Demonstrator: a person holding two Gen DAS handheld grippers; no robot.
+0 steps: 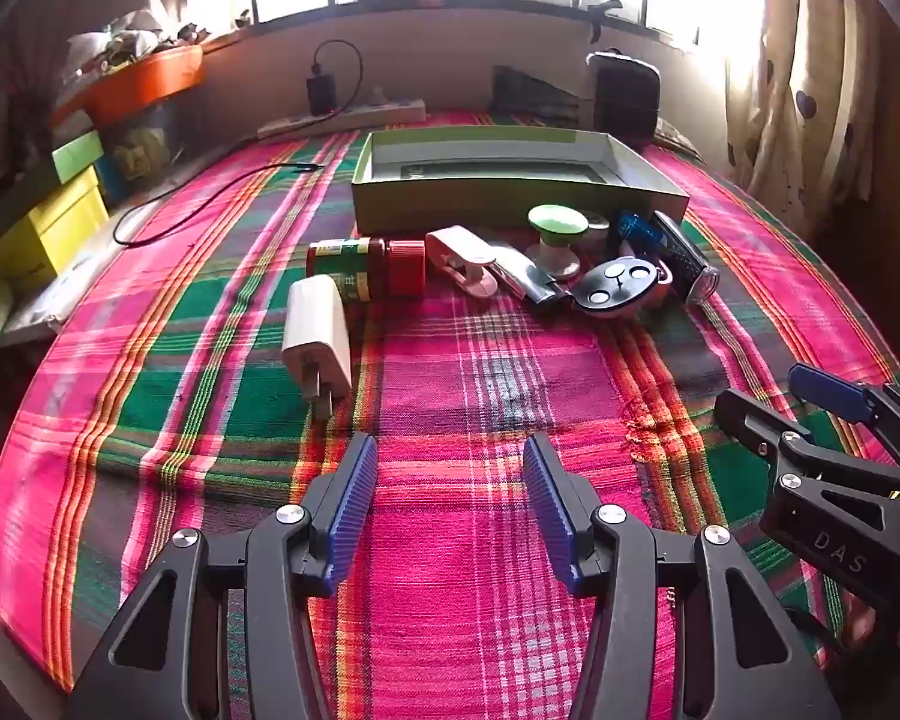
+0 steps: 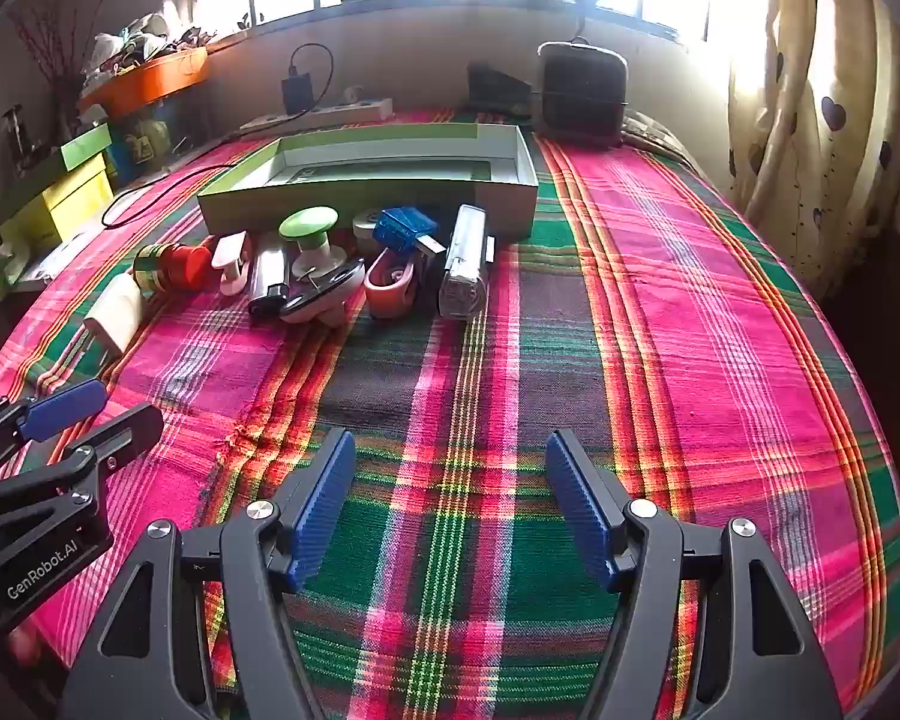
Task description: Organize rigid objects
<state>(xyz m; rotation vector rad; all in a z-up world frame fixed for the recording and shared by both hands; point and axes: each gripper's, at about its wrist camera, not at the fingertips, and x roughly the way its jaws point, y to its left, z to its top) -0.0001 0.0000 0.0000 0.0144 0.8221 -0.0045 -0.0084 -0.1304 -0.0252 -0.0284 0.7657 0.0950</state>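
Both grippers, left gripper (image 1: 447, 504) and right gripper (image 2: 450, 504), I hold spread and empty, short of clutter lined before the open green box (image 1: 510, 204), ready for sorting.

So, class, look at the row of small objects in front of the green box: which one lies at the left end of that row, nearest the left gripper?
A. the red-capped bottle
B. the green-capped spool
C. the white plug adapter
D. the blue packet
C: the white plug adapter lies at the left end of the row on the plaid cloth, just ahead of the open left gripper.
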